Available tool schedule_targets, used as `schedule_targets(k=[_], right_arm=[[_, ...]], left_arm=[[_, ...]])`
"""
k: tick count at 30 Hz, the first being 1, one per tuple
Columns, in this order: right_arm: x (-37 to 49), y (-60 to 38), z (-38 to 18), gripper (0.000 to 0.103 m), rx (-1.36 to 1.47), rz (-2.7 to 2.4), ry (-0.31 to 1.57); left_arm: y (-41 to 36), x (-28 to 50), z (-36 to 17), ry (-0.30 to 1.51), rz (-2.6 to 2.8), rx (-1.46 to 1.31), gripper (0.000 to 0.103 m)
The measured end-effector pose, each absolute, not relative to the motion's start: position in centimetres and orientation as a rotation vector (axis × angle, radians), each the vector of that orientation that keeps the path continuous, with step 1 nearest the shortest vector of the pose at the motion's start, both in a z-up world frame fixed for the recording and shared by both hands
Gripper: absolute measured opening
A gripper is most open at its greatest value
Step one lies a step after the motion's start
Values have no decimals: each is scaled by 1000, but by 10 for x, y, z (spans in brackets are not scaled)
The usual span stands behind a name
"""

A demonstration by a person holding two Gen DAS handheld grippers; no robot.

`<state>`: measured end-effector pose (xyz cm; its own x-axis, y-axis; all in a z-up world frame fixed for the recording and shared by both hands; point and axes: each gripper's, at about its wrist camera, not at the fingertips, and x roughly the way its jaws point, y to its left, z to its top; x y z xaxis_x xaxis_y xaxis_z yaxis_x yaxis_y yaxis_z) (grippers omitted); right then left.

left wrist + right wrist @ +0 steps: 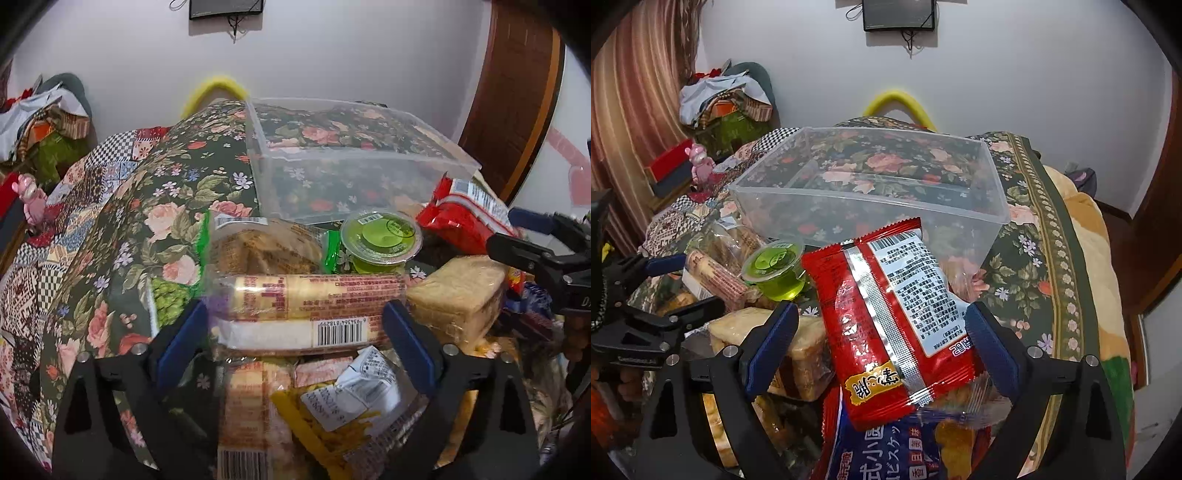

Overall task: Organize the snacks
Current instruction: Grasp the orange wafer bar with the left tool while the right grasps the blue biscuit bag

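Observation:
A pile of snacks lies on a floral cloth [155, 206] in front of an empty clear plastic box [354, 155] [868, 201]. My left gripper [295, 332] is open, and a long cracker roll [314, 299] lies crosswise between its blue pads on top of other packets. My right gripper [881, 332] is open too, with a red snack packet [886, 317] lying between its fingers on the pile, its far end against the box's near wall. A green jelly cup [380, 236] [774, 266] stands between the two. Each gripper shows at the edge of the other's view.
A wrapped cake block [458, 291] [805, 350] and a blue biscuit bag [879, 454] lie in the pile. A pink toy figure [700, 162] and heaped clothes [720, 99] sit at the far left. A yellow chair back [897, 101] rises behind the box.

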<state>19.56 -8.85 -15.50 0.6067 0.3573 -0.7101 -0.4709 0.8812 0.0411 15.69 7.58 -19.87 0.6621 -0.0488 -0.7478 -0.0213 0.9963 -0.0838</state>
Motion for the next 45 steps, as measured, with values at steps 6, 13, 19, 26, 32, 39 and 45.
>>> schedule_targets(k=[6,13,19,26,32,39,45], right_arm=[[186,-107,-145,90,-86,489,784],[168,-132,-143,91,-60,455,801],[154,-143,-152,91,-60,439,847],[152,-147,-167,91,-19,448,906],[156,-134,-178,91,-22,471,926],[158,-126,-182,85,-48,464,907],[157,-132,-178,60,-56,453,897]], left_arm=[[87,127,-179,827,-31,-142,95],[78,111,-199,905,-41,-141,95],[93,108,-201,918,-8,-224,95],[119,88,-188,862,67,-224,85],[119,92,-218,958,38,-239,63],[110,102,-221,939,59,-174,50],[114,103,-212,922,81,-199,34]])
